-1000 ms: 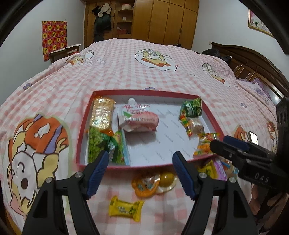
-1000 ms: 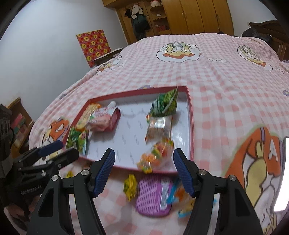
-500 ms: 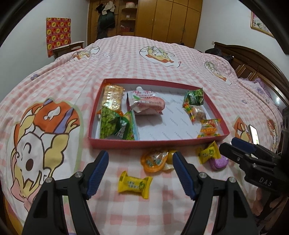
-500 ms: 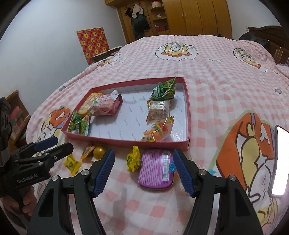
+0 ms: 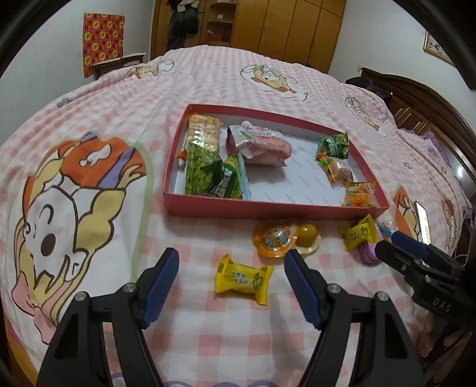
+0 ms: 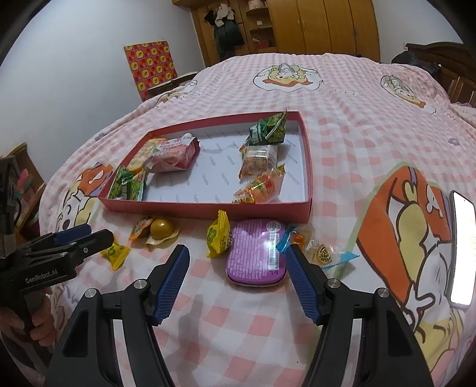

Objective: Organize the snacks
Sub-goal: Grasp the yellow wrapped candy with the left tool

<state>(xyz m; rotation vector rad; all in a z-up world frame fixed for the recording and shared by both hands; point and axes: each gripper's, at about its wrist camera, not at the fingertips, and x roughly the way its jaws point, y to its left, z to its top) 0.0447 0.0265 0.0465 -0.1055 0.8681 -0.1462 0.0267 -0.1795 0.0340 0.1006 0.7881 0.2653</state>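
Observation:
A red tray on the pink checked bed holds several snack packets. Loose in front of it lie a yellow candy, an orange jelly cup, a brown-yellow jelly, a second yellow candy, a purple tin and clear-wrapped sweets. My left gripper is open, low over the bed, the first yellow candy between its fingers. My right gripper is open just before the purple tin.
A lit phone lies on the bed at the right. A dark wooden headboard stands far right, wooden wardrobes at the back. The bed's near edge is just below both grippers. A hand holds the left gripper.
Both grippers have drawn back from the tray toward the bed's near edge and come lower. The loose snacks in front of the tray have come into full view. Nothing was picked up.

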